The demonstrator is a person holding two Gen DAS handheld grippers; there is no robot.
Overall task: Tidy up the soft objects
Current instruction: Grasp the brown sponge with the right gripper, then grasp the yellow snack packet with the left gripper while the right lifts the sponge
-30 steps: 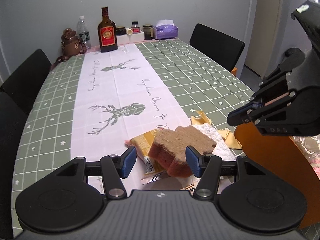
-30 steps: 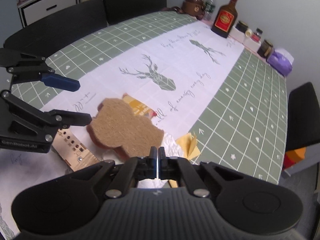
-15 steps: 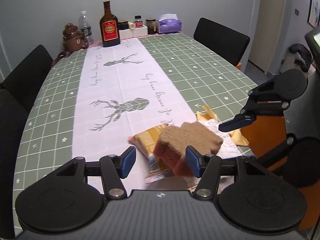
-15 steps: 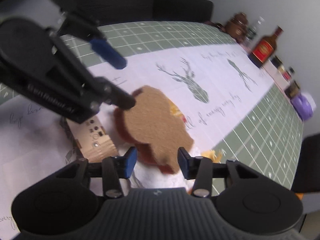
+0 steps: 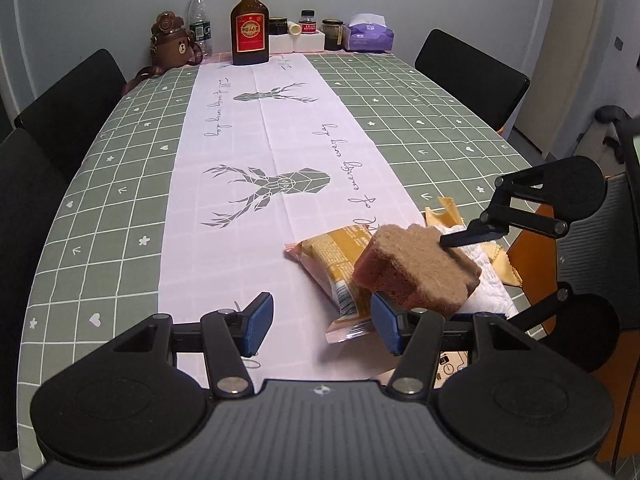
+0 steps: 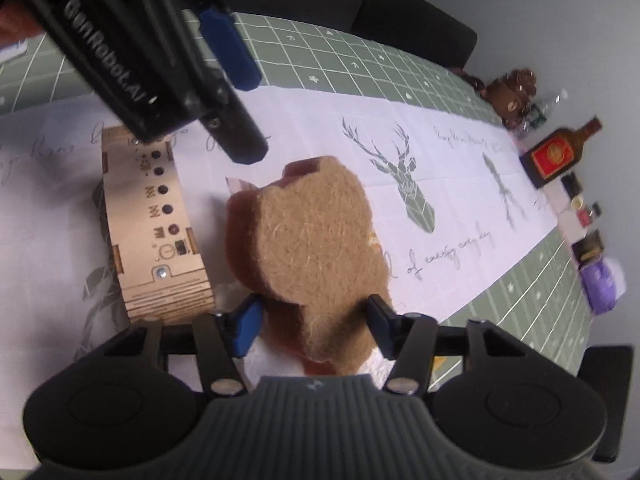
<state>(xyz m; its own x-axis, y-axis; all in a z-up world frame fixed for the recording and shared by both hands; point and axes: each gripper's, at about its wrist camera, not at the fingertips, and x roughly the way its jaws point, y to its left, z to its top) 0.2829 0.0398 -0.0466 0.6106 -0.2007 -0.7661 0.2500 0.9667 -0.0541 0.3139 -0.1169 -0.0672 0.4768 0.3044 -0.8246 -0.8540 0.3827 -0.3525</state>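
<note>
My left gripper point(image 5: 322, 328) stands with its blue-padded jaws spread wide and nothing between them; its right pad sits just under the near edge of the brown bear-shaped scouring sponge point(image 5: 416, 270) without pinching it. My right gripper point(image 6: 314, 326) is also parted, but its two blue pads bracket the narrow near end of that same sponge point(image 6: 316, 248), one on each side. Whether the pads press the sponge or merely flank it, I cannot tell.

The sponge, tan fibre on top and reddish foam beneath, sits tilted on top of a small pile near the table's right edge. Beneath it lies a yellow and pink plastic snack packet point(image 5: 336, 264), partly overlapped by the sponge. Also under it, on its right, is a white quilted cloth point(image 5: 490, 280), and touching that, a yellow cloth with zigzag edges point(image 5: 506, 266).

In the right wrist view, a curved light wooden box with punched holes point(image 6: 154, 224) lies just beside the sponge.

All rests on a green grid tablecloth with a white deer-print runner point(image 5: 264, 152). At the far end stand a brown bottle with a red label point(image 5: 249, 24), a clear water bottle point(image 5: 200, 28), a brown bear-shaped bag point(image 5: 171, 42) and a purple tissue pack point(image 5: 370, 36).
</note>
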